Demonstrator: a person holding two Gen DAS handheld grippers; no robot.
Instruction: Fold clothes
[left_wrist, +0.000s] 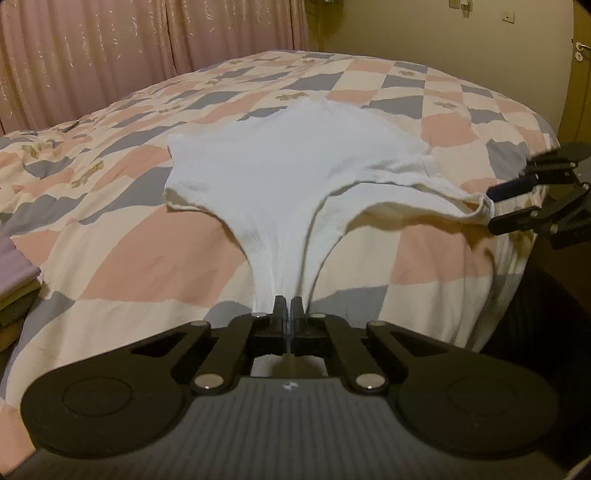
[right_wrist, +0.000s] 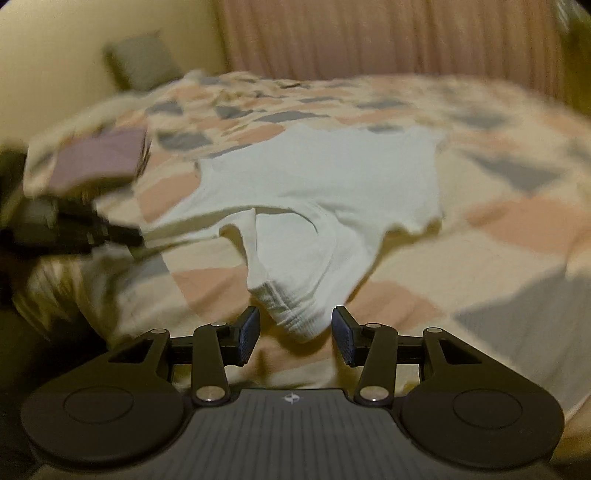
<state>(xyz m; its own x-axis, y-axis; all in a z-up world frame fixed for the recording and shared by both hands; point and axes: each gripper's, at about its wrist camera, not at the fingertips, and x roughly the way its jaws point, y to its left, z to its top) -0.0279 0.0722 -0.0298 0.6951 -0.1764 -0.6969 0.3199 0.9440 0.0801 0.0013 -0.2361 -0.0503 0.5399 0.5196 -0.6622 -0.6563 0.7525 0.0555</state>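
A white sleeveless top (left_wrist: 295, 162) lies spread on the checked quilt (left_wrist: 129, 266), straps toward me. My left gripper (left_wrist: 288, 306) is shut on one strap, which is pulled taut up off the bed. The other strap (left_wrist: 443, 199) stretches right to my right gripper (left_wrist: 491, 208), whose fingers stand apart on either side of its end. In the right wrist view, which is blurred, the strap end (right_wrist: 295, 314) hangs between the spread blue pads (right_wrist: 247, 334) of my right gripper (right_wrist: 295, 328) without being pinched. The left gripper (right_wrist: 110, 232) shows there at the left, holding the top (right_wrist: 332, 173).
A folded stack with purple cloth on top (left_wrist: 14, 266) (right_wrist: 99, 158) sits on the bed's left side. Pink curtains (left_wrist: 147, 48) hang behind the bed. The bed's edge drops off at the right (left_wrist: 517, 277), and a door handle (left_wrist: 581, 48) is beyond it.
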